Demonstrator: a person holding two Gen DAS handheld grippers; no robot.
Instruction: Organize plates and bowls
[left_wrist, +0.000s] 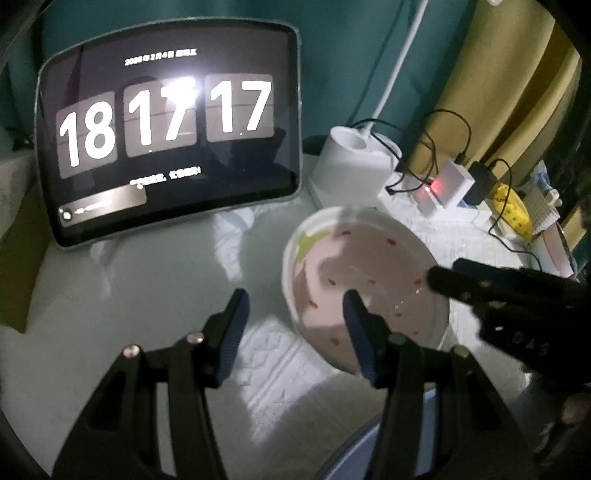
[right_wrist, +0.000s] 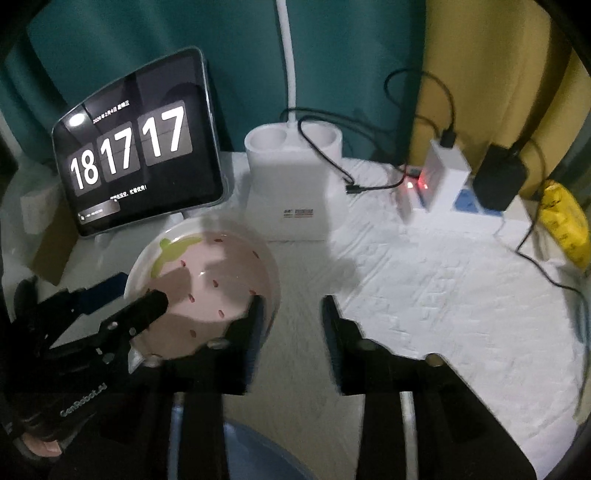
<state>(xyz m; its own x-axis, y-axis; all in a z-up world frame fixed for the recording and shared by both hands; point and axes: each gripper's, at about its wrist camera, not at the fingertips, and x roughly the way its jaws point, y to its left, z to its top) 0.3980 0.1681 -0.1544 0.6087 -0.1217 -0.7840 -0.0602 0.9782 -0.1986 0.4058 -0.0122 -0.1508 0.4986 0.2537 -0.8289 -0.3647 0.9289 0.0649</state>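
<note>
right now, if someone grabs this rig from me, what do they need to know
Left tongs: open, one finger over the pink strawberry plate, the other outside its rim; not clamped.
Right tongs: open and empty, just right of the plate.
The plate sits tilted in front of the tablet. A blue dish shows below both tongs, mostly hidden.
Done: nothing visibly stacked.
Left: close on the plate and put it with the other dishes.
</note>
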